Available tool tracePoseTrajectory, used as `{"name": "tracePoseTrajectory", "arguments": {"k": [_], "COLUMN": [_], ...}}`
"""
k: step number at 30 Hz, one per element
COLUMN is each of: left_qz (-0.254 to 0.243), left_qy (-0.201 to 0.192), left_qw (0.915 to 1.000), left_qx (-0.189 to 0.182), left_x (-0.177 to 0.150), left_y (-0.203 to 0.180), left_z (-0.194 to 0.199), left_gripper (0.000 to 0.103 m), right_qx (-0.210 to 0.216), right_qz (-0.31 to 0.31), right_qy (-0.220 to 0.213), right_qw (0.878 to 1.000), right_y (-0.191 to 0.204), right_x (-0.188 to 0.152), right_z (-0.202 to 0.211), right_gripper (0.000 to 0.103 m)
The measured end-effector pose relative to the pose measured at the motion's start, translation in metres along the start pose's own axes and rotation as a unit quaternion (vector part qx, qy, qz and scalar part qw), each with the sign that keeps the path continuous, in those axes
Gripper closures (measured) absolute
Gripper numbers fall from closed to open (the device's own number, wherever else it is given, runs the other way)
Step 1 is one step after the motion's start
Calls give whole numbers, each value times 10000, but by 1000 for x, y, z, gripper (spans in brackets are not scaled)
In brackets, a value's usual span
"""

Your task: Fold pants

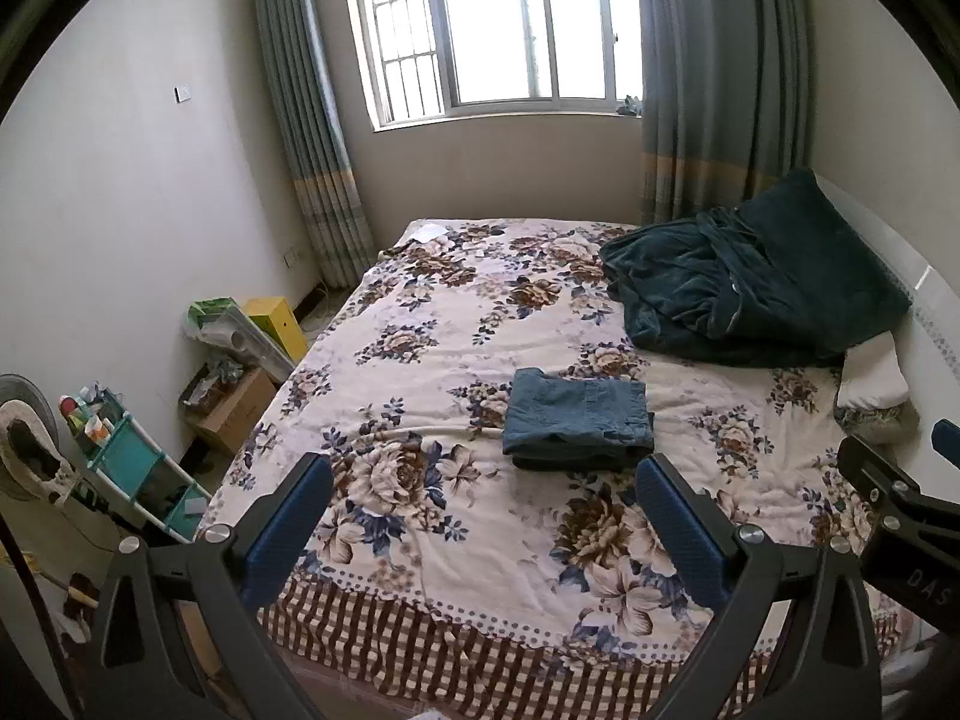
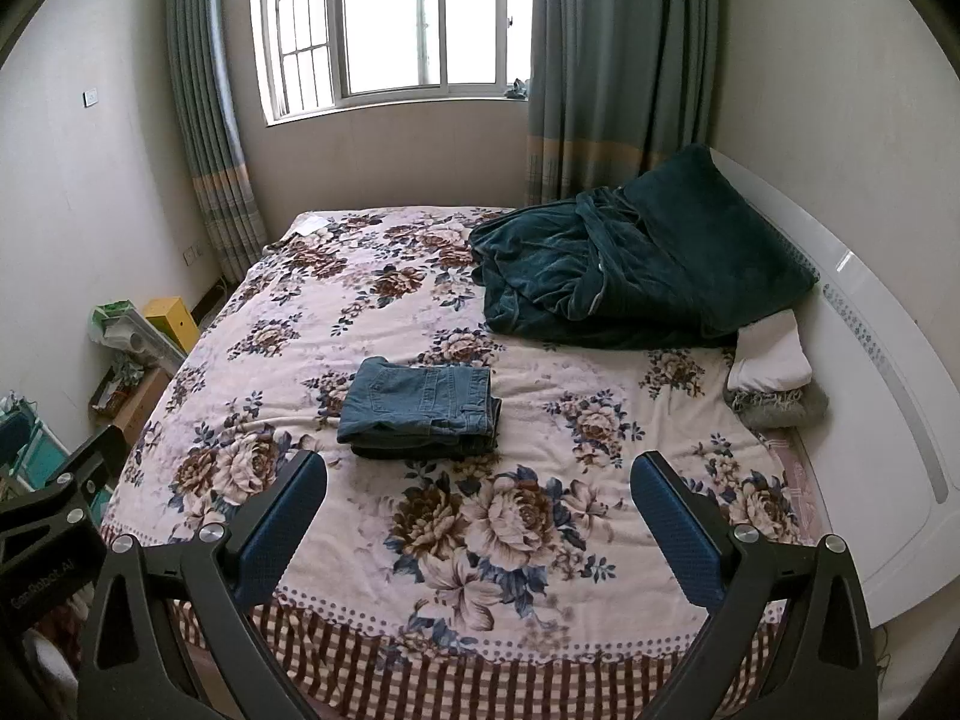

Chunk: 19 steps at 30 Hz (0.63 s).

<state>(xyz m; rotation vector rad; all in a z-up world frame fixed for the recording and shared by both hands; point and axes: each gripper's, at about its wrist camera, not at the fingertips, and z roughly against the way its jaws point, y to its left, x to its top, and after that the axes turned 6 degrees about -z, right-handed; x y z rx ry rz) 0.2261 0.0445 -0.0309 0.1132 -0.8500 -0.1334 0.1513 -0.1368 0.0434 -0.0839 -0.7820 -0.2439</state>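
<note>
Blue denim pants (image 1: 577,417) lie folded into a compact rectangle on the floral bedspread (image 1: 432,372), near the middle of the bed; they also show in the right wrist view (image 2: 423,411). My left gripper (image 1: 483,474) is open and empty, held back over the bed's near edge, short of the pants. My right gripper (image 2: 478,471) is open and empty too, at about the same distance from the pants. The right gripper's body shows at the right edge of the left wrist view (image 1: 894,510).
A dark green blanket (image 2: 636,264) is heaped at the far right of the bed, with a white pillow (image 2: 771,357) by the white headboard (image 2: 870,360). Boxes (image 1: 240,402) and a teal shelf unit (image 1: 132,468) stand on the floor at the left.
</note>
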Motion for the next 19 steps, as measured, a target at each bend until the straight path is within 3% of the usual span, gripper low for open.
{"name": "tracePoseTrajectory", "arguments": {"k": [19], "left_qz": [-40], "left_qy": [-31], "left_qw": [9999], "left_qx": [-160], "left_x": [-1], "left_y": [-7], "left_z": [-5], "left_gripper": [0], "right_qx": [1], "right_qz": [-3], "right_qy": [-17], "right_qw": [10000], "right_y": [0], "right_x": [1], "right_z": [0], "right_gripper": [0]}}
